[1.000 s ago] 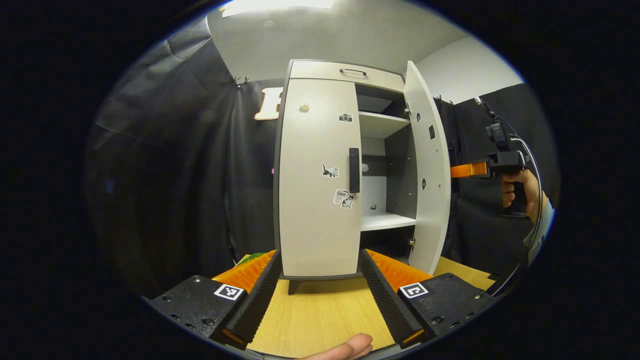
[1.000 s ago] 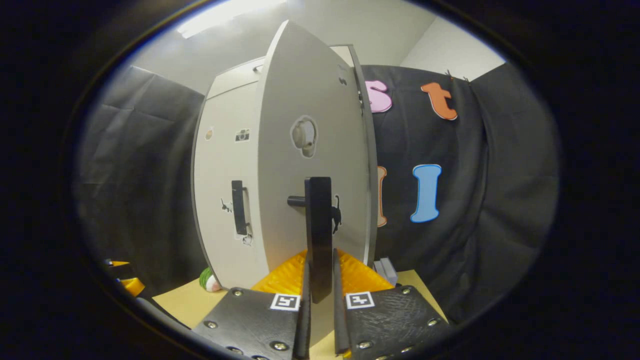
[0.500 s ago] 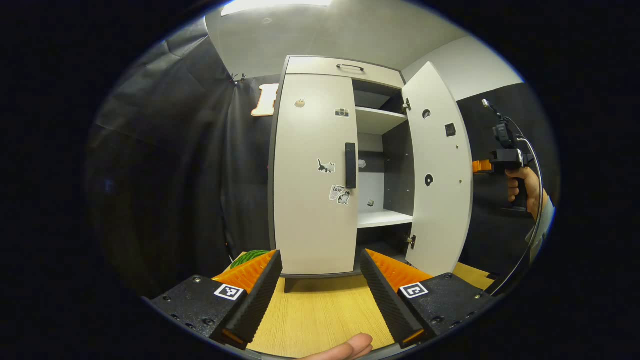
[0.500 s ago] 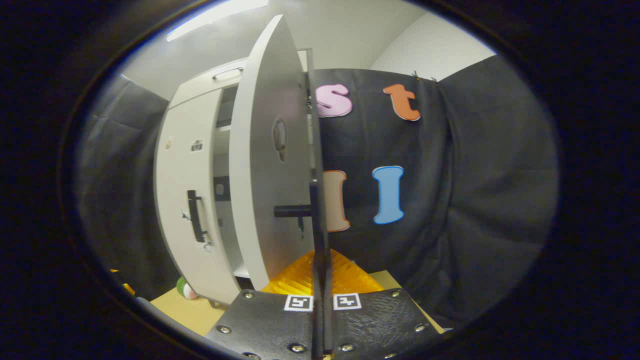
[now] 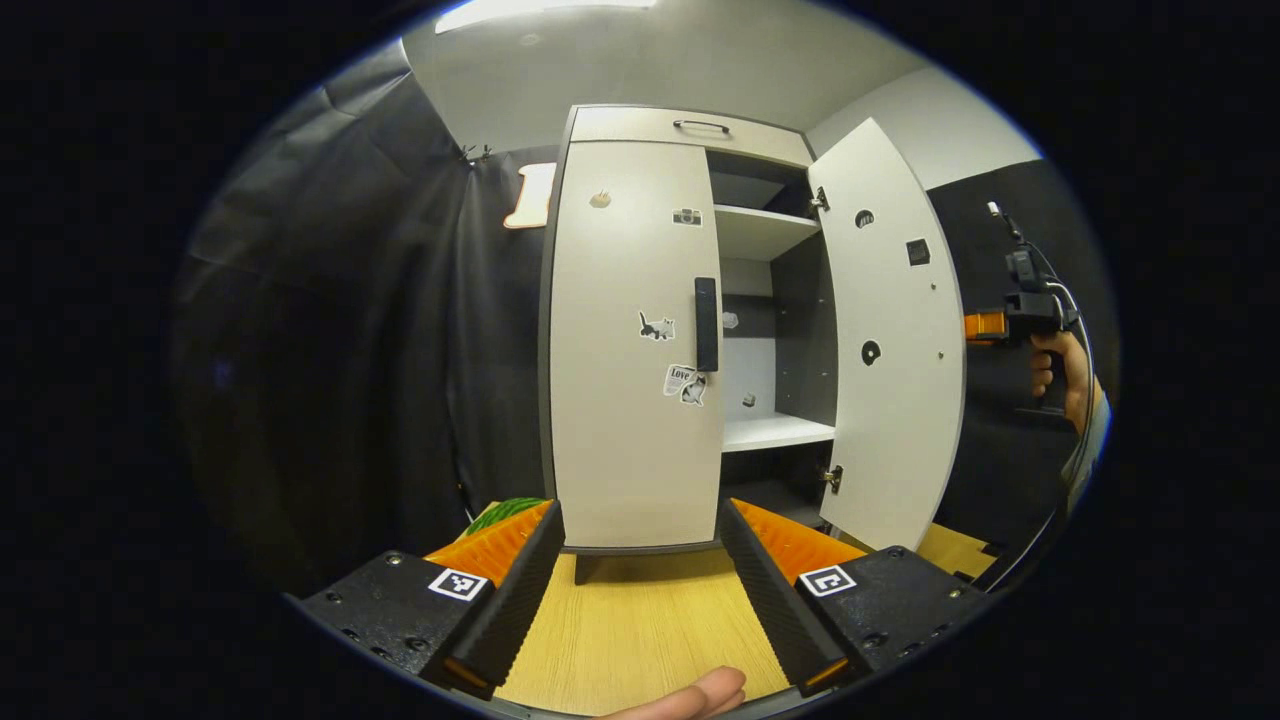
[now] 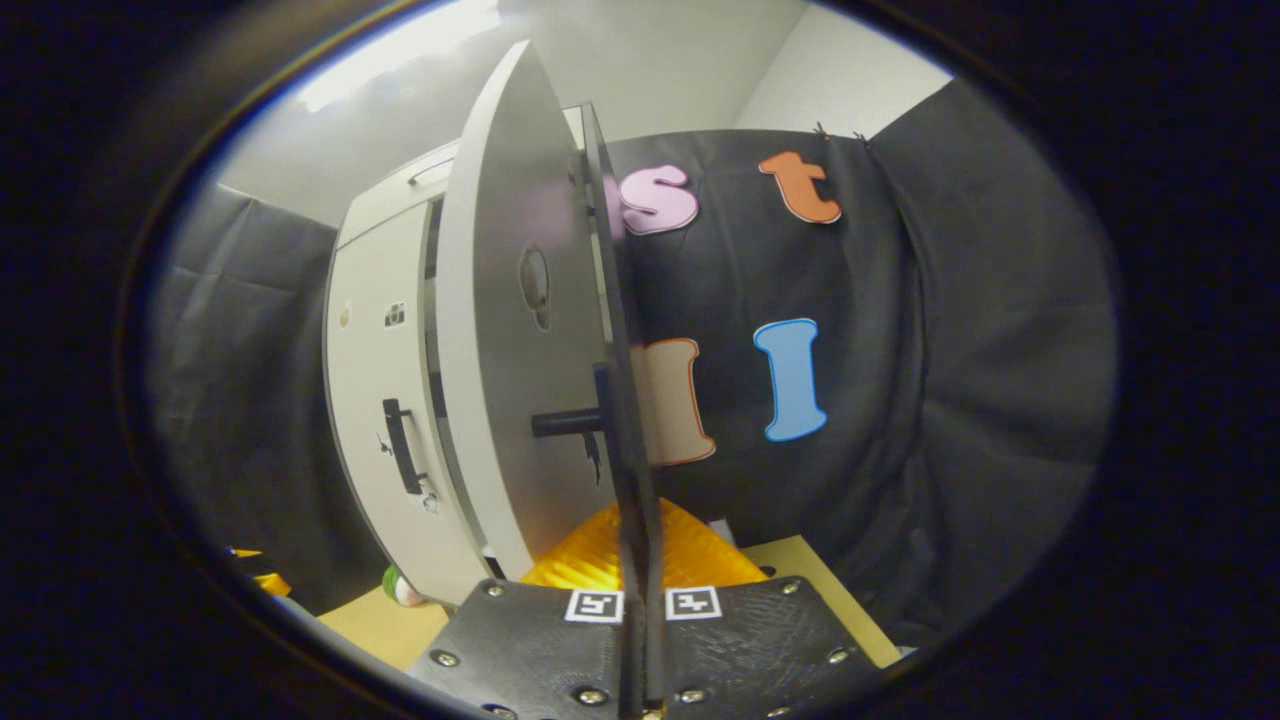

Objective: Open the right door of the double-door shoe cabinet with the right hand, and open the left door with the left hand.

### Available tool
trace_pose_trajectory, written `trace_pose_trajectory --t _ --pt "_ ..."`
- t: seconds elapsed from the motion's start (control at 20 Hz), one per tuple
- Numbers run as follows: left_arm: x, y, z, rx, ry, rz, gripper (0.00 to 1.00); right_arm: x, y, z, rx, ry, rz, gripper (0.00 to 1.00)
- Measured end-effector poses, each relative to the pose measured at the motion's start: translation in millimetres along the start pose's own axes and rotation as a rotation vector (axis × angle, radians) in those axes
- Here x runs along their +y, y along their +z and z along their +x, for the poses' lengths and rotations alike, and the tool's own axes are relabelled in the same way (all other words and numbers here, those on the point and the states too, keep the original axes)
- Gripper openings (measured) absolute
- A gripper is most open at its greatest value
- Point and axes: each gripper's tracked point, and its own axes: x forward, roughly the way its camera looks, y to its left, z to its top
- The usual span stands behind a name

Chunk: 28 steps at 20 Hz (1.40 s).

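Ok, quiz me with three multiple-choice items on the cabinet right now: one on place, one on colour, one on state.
1. Where is the left door's handle?
A. along its right edge
B. along its left edge
C. at the top

2. What colour is that handle?
A. orange
B. black
C. white

3. What state are the doors in?
A. both shut
B. both open
C. right door open, left door shut

Answers: 1 A, the bar sits by the open gap; 2 B, it is dark against the pale panel; 3 C, shelves show behind the swung right door only.
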Motion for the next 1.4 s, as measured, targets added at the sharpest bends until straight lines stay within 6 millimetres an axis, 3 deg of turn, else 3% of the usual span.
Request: trace_pose_trajectory --t 0.1,0.2,0.25,0.3,0.35,0.4,0.45,0.5,0.6,0.65,0.7,0.75,0.95,1.0,1.05,1.25,1.4 --pt "-3 12 16 -0.019 -0.006 0.011 0.97 -2 0 -3 -0.019 -0.015 0.027 0.03" --pt "-8 23 37 -0.037 -0.019 -0.031 0.97 -8 1 -3 -0.034 -0.036 0.0 0.11" --pt "-11 30 49 -0.048 -0.028 -0.057 0.97 -11 0 -6 -0.039 -0.038 -0.002 0.21" --pt "-13 34 62 -0.047 -0.033 -0.071 0.97 -13 0 -5 -0.043 -0.041 0.001 0.25" --pt "-13 38 75 -0.048 -0.032 -0.073 0.97 -17 1 -9 -0.044 -0.045 0.002 0.41" --pt "-13 40 87 -0.047 -0.026 -0.069 0.99 -23 -1 -7 -0.043 -0.048 0.0 0.38" --pt "-14 42 99 -0.044 -0.023 -0.068 0.98 -26 -1 -9 -0.039 -0.049 0.001 0.57" --pt "-16 44 110 -0.046 -0.026 -0.067 0.98 -30 -1 -15 -0.034 -0.055 0.003 0.6" --pt "-20 43 129 -0.035 -0.037 -0.084 0.98 -31 3 -28 -0.048 -0.037 0.003 0.83" --pt "-23 44 138 -0.031 -0.047 -0.096 0.98 -32 6 -36 -0.056 -0.028 -0.005 0.8" --pt "-25 46 147 -0.027 -0.048 -0.102 0.98 -35 9 -44 -0.072 -0.024 -0.018 0.82" --pt "-26 50 155 -0.032 -0.049 -0.102 0.97 -37 14 -55 -0.088 -0.026 -0.036 0.95" --pt "-28 68 189 -0.048 -0.029 -0.095 0.98 -48 15 -91 -0.126 -0.083 -0.105 0.98" --pt "-31 73 198 -0.049 -0.029 -0.1 0.97 -43 11 -100 -0.127 -0.085 -0.106 0.93" --pt "-34 79 207 -0.053 -0.035 -0.103 0.97 -37 6 -110 -0.123 -0.077 -0.11 1.0" --pt "-49 101 238 -0.057 -0.044 -0.087 0.98 -20 -23 -150 -0.103 -0.078 -0.125 0.98" --pt "-52 111 262 -0.072 0.008 -0.044 0.97 8 -58 -175 -0.088 -0.032 -0.053 0.98"
